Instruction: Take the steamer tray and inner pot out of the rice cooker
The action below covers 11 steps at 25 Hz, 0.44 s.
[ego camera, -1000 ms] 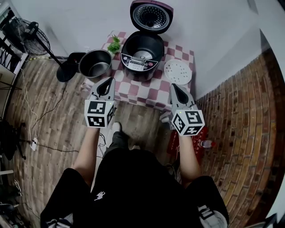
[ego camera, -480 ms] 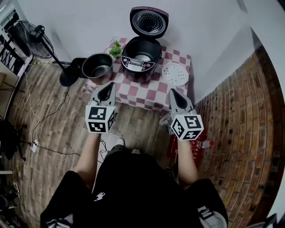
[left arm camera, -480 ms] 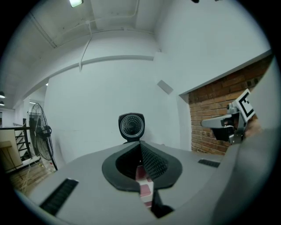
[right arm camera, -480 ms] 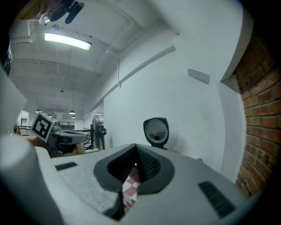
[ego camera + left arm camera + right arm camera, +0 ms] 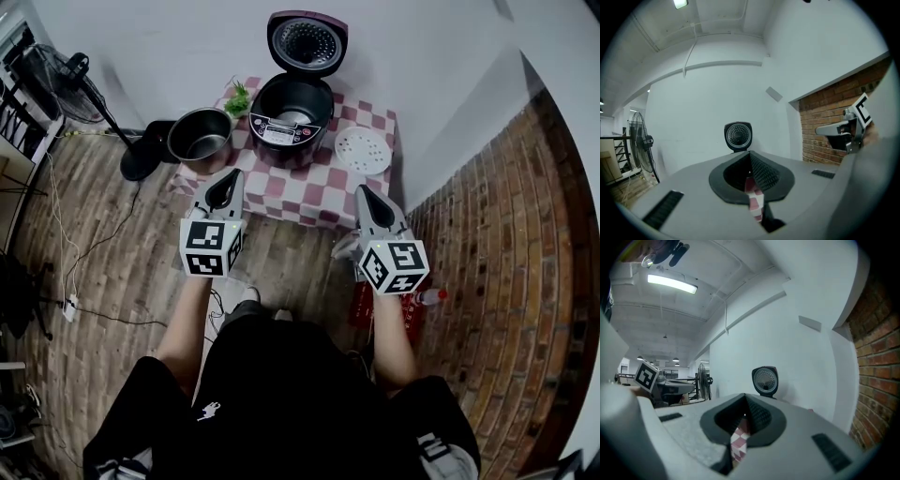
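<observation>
The black rice cooker (image 5: 292, 117) stands on the checkered table (image 5: 309, 187) with its lid (image 5: 306, 42) raised; the lid (image 5: 738, 136) also shows in the left gripper view and the lid (image 5: 765, 380) in the right gripper view. The metal inner pot (image 5: 200, 136) sits at the table's left corner. The white steamer tray (image 5: 364, 150) lies flat to the right of the cooker. My left gripper (image 5: 225, 185) and right gripper (image 5: 364, 200) hang in front of the table's near edge, both shut and empty, apart from every object.
A standing fan (image 5: 70, 75) is at the far left, its dark base (image 5: 142, 155) beside the pot. A small green plant (image 5: 239, 97) sits at the table's back left. A red mat (image 5: 398, 305) and a bottle (image 5: 427, 297) lie on the floor by the brick wall (image 5: 506, 262).
Both grippers have drawn back from the table toward the person, staying shut. The table and its objects now sit farther up in the head view.
</observation>
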Motion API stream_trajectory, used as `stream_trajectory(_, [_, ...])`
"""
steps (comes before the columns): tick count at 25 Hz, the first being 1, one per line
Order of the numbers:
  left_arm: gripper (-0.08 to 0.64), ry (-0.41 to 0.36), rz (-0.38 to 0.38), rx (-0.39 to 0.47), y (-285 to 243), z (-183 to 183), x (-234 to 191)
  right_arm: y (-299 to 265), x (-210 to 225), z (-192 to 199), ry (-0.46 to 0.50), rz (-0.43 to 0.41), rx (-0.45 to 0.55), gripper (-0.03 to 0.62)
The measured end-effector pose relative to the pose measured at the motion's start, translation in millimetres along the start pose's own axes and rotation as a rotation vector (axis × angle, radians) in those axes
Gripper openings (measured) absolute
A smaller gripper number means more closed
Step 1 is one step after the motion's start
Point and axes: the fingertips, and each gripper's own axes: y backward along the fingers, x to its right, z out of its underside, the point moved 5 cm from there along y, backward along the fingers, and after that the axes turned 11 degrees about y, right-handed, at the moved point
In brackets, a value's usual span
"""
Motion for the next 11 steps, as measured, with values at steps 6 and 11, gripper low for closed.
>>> stream_trajectory(6, [0.003,-0.002,-0.003,-0.005,-1.8,-0.8,-2.3,-4.6,-0.6,1.3,0.011,-0.002,-0.006,0.002])
stream_trajectory(11, [0.003,-0.003,-0.003,-0.001,-5.9,-0.8,-3.1,-6.8,1.8,2.8,0.019,0.004,-0.009,0.002])
